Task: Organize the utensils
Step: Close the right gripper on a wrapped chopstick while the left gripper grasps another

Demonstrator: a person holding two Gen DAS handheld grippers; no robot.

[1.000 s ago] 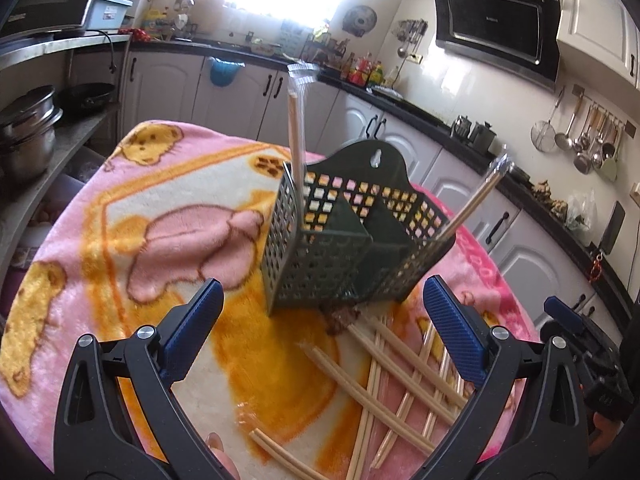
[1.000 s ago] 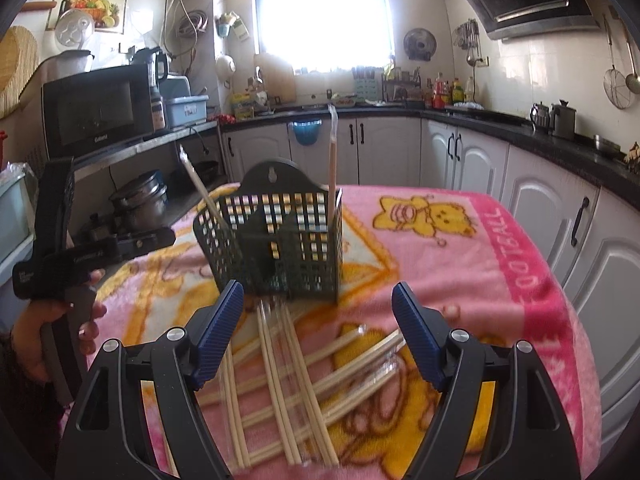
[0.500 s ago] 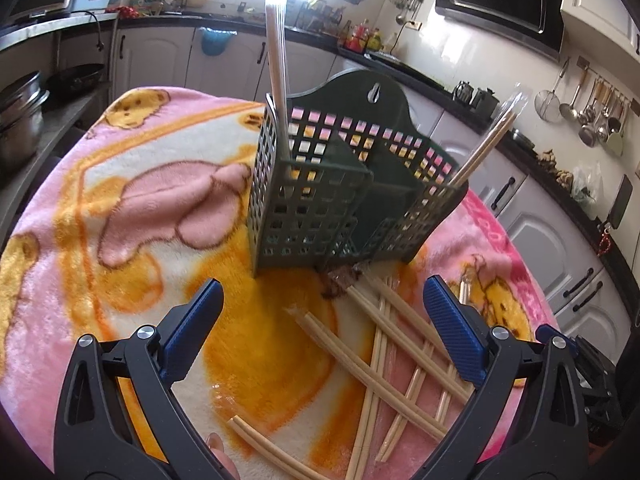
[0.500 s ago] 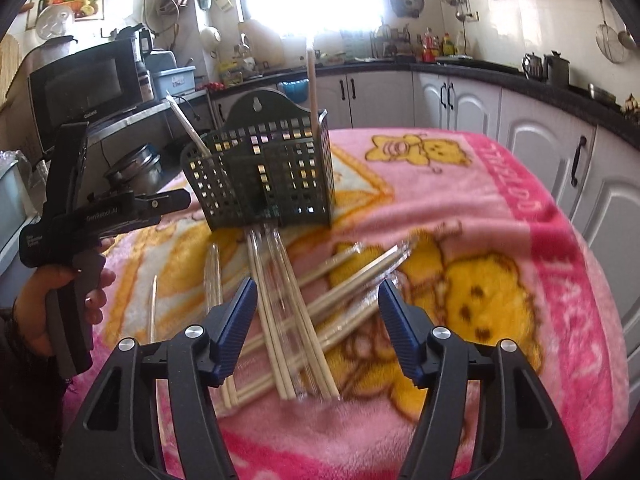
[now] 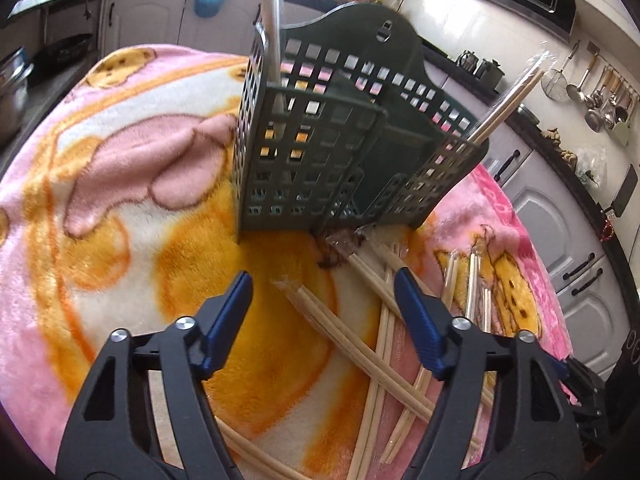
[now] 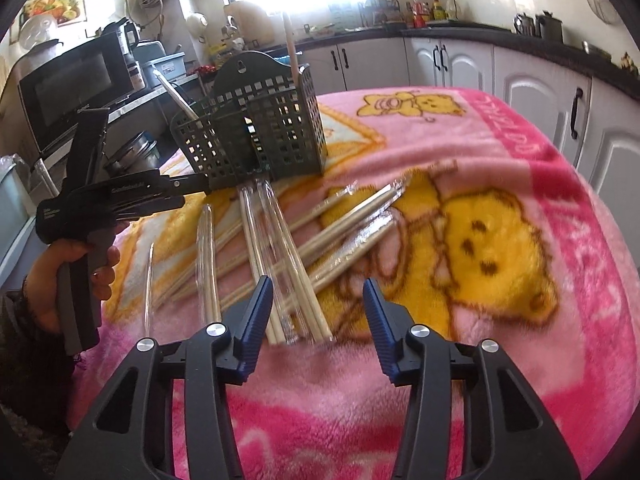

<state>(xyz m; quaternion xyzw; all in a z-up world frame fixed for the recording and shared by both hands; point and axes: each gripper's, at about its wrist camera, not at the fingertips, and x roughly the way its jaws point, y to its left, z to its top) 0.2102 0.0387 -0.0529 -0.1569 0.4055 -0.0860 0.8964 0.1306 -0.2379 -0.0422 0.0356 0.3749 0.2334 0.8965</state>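
A dark green lattice utensil basket point(image 5: 320, 152) stands on a pink and yellow blanket point(image 5: 120, 208); it also shows in the right wrist view point(image 6: 260, 140). One wrapped chopstick pair point(image 5: 272, 20) stands upright in it and another point(image 5: 508, 100) leans out. Several wrapped chopstick pairs point(image 5: 360, 344) lie scattered in front of the basket, also in the right wrist view point(image 6: 296, 256). My left gripper point(image 5: 324, 308) is open and empty, low over the near chopstick ends. My right gripper point(image 6: 318, 316) is open and empty, just above the chopstick ends.
The left hand and its gripper body point(image 6: 92, 208) show at the left in the right wrist view. White kitchen cabinets point(image 6: 520, 80) and a dark counter surround the table. A microwave point(image 6: 72, 84) stands at the left. Pots point(image 5: 12, 88) sit on a shelf at the left.
Both grippers have moved forward and down toward the chopstick pile. Both have narrowed but stay open. The basket and the chopsticks have not moved.
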